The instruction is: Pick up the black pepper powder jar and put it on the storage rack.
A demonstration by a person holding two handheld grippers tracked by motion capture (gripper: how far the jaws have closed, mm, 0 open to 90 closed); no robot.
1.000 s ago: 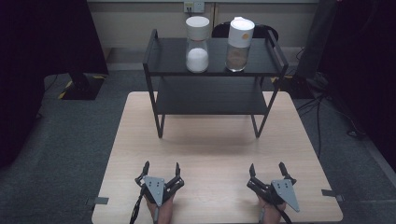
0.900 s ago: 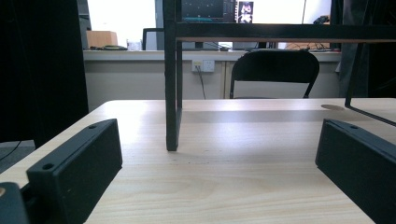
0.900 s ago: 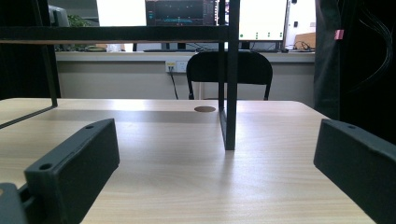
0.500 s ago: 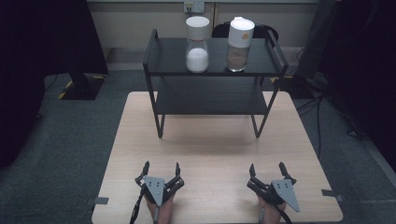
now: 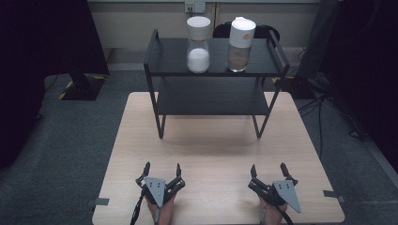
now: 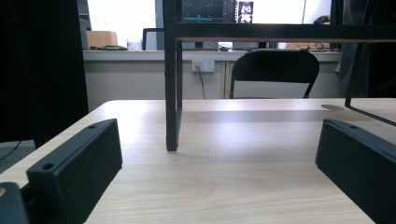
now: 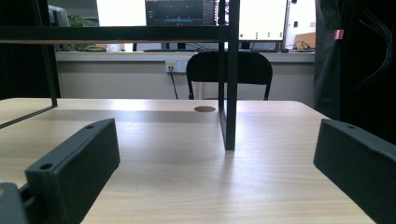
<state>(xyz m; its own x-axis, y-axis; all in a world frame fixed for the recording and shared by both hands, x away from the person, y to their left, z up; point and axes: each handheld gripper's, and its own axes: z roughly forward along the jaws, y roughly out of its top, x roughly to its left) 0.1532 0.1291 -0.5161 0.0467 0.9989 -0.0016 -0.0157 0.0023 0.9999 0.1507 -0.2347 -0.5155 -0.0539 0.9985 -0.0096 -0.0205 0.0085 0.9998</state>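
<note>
Left gripper [image 5: 162, 170] and right gripper [image 5: 268, 171] rest on the near edge of the light wooden table [image 5: 216, 145], jaws spread wide, holding nothing. Nearest object: the black two-tier metal shelf rack [image 5: 213, 89], well apart, at the table's far side.

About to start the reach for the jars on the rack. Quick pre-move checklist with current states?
1. Left gripper open, nothing between its jaws: ok.
2. Right gripper open, nothing between its jaws: ok.
3. Jar of white powder upright on the rack's top shelf: ok.
4. Jar of brown contents upright beside it, apart: ok.
5. Table bare between grippers and rack: ok.
6. Jar lids tight: cannot tell.
</note>
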